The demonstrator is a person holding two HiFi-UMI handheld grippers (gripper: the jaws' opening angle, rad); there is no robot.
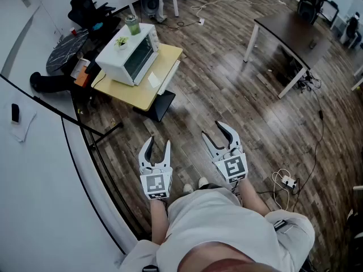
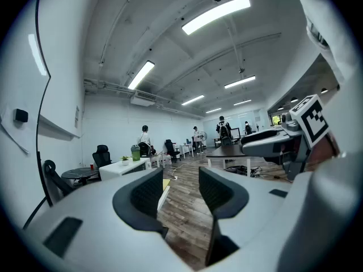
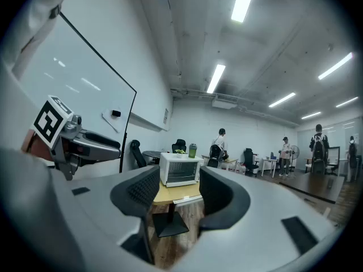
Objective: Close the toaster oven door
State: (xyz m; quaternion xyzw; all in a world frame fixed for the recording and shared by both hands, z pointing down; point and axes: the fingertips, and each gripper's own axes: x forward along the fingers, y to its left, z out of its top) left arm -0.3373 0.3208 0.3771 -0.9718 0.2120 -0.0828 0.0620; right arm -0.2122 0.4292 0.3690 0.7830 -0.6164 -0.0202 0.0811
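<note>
Both tools are empty. Left tool [image 1: 158,147] jaws are narrow w/ a gap, right tool [image 1: 218,136] a bit wider. The toaster oven [image 1: 128,53] sits well ahead-left of both, on the yellow surface [image 1: 169,58]. Its door looks upright already, tho it's too far to be sure. We'd walk in, check the door edge, then press it home gently w/ one tool, square-on.

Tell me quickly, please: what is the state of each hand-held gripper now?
Left hand-held gripper: open, jaws somewhat apart, nothing between them.
Right hand-held gripper: open, holding nothing.
</note>
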